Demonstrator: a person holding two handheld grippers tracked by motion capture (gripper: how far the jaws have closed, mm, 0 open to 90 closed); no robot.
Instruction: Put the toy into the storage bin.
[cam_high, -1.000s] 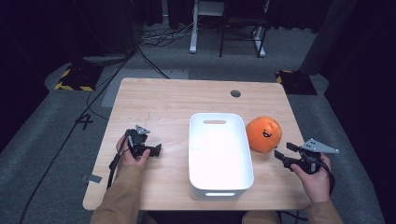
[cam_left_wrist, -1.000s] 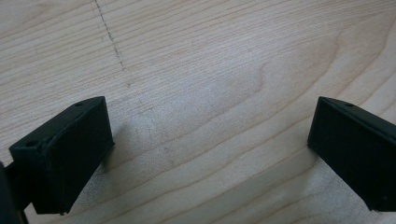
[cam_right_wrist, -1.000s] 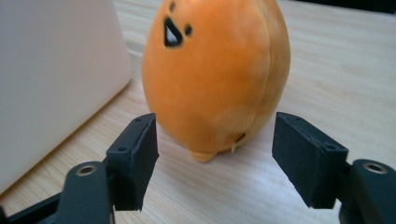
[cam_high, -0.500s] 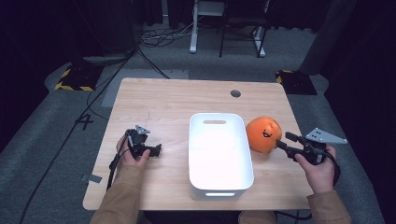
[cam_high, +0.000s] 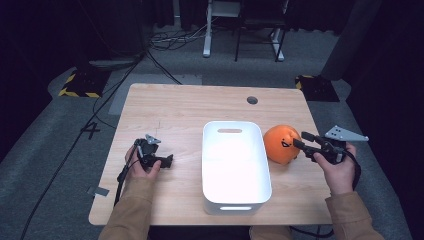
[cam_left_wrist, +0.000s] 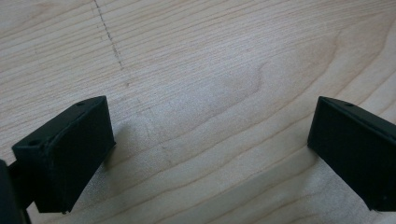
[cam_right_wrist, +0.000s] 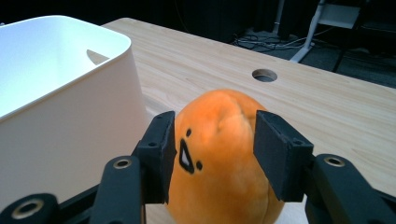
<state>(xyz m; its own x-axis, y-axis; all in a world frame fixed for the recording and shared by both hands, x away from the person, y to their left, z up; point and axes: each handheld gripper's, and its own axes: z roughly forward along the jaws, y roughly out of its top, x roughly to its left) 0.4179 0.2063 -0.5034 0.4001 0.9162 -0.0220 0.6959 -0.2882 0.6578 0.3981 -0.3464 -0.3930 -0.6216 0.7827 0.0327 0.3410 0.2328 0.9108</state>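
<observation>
Orange, round and soft-looking, the plush toy with a small black-drawn face (cam_high: 281, 144) sat on the light wooden table (cam_high: 190, 107), just beside the right-hand wall of the white rectangular plastic bin (cam_high: 235, 200). In the right gripper view the plush toy (cam_right_wrist: 224, 154) filled the gap between the two black jaws, its face turned toward the jaw on that view's left; both jaws lay against its sides or very near them, and whether they squeezed it could not be told. The right gripper (cam_high: 305, 141) reached in from the side of the toy away from the bin, held by the person's right hand (cam_high: 336, 167), and carried a grey three-cornered plate on top. A round cable hole (cam_high: 252, 100) lay in the table beyond the bin's far right corner. On the bin's other side, well apart from it, the left gripper (cam_high: 167, 161) rested low over the table in the person's left hand (cam_high: 142, 162). Its jaws stood spread wide, with bare wood grain between them.
</observation>
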